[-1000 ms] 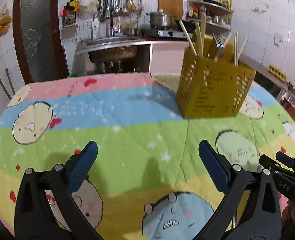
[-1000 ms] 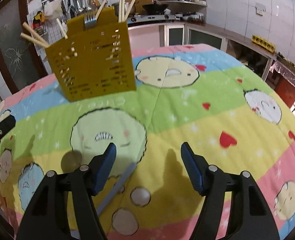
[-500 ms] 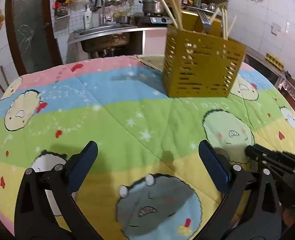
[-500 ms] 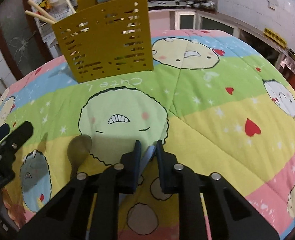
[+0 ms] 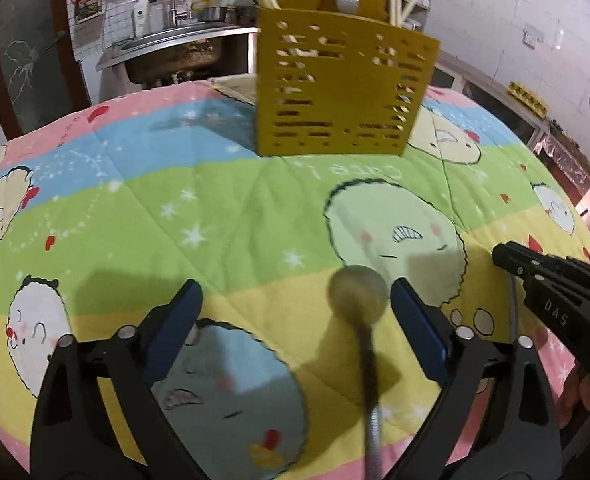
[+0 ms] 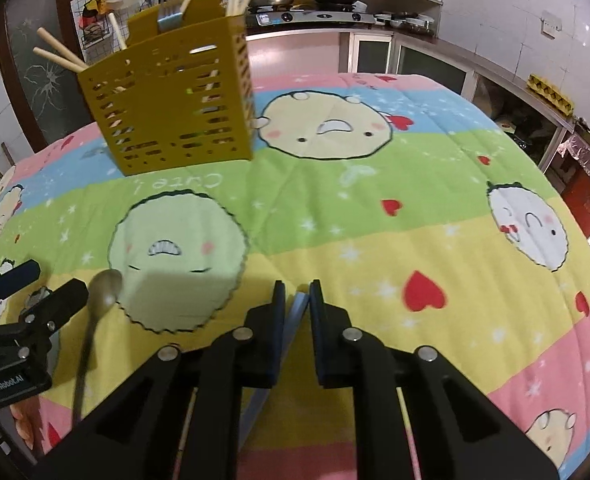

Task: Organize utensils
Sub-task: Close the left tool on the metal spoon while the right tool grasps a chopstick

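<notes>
My right tool [image 6: 297,300] is now clamping a flat utensil handle [image 6: 295,312], and my left tool [image 5: 295,312] is now straddling the spoon [image 5: 359,300].

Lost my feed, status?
Right gripper shut on flat utensil. Left gripper open around spoon. Yellow holder ahead, path clear.

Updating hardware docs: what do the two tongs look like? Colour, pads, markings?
Both are matte black plastic with silver screw heads. The left tongs have dark blue pads; the right tongs have them too. The side of the left one reads "GenRobot.AI" in white, the right one "DAS". No cables or sleeves visible.
</notes>
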A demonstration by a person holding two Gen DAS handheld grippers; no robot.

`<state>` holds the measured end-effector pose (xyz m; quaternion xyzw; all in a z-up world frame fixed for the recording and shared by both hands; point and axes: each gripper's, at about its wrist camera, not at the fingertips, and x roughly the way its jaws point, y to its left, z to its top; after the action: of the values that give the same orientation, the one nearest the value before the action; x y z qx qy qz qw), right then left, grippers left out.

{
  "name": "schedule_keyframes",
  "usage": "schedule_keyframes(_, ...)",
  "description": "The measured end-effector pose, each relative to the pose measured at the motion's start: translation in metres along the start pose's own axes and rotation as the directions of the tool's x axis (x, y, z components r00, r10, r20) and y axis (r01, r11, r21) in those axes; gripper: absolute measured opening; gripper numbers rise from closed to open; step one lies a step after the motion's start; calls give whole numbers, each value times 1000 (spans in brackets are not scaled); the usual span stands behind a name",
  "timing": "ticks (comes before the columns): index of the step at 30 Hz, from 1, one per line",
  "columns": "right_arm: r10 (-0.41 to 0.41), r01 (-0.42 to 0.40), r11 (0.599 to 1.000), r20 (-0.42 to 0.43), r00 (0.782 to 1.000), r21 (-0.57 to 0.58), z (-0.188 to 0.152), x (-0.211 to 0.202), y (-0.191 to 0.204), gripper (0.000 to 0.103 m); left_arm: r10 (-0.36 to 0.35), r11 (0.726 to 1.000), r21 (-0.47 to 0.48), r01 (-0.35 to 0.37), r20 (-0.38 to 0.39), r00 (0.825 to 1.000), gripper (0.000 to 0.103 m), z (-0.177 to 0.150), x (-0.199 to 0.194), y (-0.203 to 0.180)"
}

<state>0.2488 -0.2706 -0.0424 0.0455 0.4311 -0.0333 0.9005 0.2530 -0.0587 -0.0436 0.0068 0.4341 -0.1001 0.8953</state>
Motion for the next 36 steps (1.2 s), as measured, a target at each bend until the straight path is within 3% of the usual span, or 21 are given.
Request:
schedule_keyframes(10, 21, -21, 1000, -3, 1000, 16, -7, 4, -11, 12, -33, 999, 27, 35, -70, 997, 52, 4, 19, -29)
schedule_keyframes(18, 23, -22, 999, -4, 1000, 30, -6, 10, -9, 12, -21, 999, 38, 24, -90, 996, 35, 9, 28, -31)
schedule_keyframes(36, -23, 24, 999, -13, 1000, 35, -2, 14, 0, 10, -7, 998, 55, 10, -66, 998, 35, 10, 29, -34)
